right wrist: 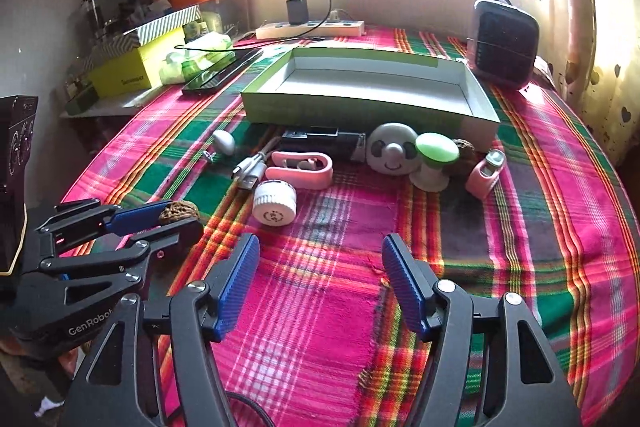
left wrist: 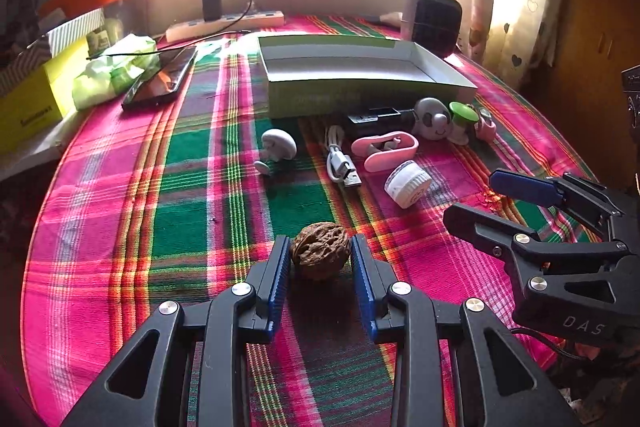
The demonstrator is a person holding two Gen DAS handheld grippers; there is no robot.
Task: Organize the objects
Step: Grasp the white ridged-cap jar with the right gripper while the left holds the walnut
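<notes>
A brown walnut (left wrist: 320, 250) sits low over the plaid cloth between the blue pads of my left gripper (left wrist: 320, 253), which press on both its sides; the same walnut (right wrist: 179, 213) shows in the right wrist view. My right gripper (right wrist: 322, 245) stands open over bare cloth with nothing between its fingers. Beyond lie a white jar (right wrist: 275, 203), a pink clip (right wrist: 300, 167), a USB cable (right wrist: 250, 171), a white mushroom (left wrist: 279, 145), a panda-face toy (right wrist: 392, 149), a green mushroom (right wrist: 436, 155) and a second walnut (right wrist: 465, 150). Behind them stands an open, empty green-sided box (right wrist: 360, 107).
A black device (right wrist: 320, 141) lies against the box front, a small pink item (right wrist: 486, 173) at the row's right end. A phone (left wrist: 160, 79), yellow box (left wrist: 28, 107) and power strip (left wrist: 224, 25) are at the back left, a dark fan unit (right wrist: 504, 47) at the back right.
</notes>
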